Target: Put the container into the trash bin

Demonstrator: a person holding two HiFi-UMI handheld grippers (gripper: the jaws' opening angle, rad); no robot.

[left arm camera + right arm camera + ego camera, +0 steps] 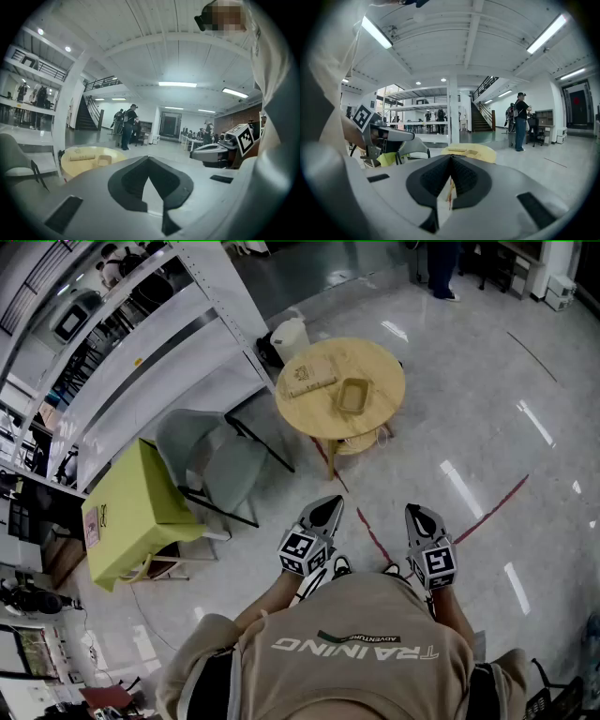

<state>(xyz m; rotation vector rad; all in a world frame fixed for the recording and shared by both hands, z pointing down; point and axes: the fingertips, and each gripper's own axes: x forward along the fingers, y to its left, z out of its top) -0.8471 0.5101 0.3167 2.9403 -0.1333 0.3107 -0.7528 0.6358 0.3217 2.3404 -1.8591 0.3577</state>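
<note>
Head view, left gripper (327, 506) and right gripper (416, 513) pressed together, empty, shirt (352, 645) reading TRAINING, container (353, 396) on table (380, 367).

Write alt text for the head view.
A person holds the left tongs and right tongs, both shut and empty, pointed at a round table bearing a shallow container. A white bin stands beyond the table, a grey chair beside it.

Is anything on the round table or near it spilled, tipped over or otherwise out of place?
Nothing stands out. The container lies flat on the round table, the white trash bin stands upright behind it, and no spill shows. The left tool and the right tool are shut and empty.
</note>
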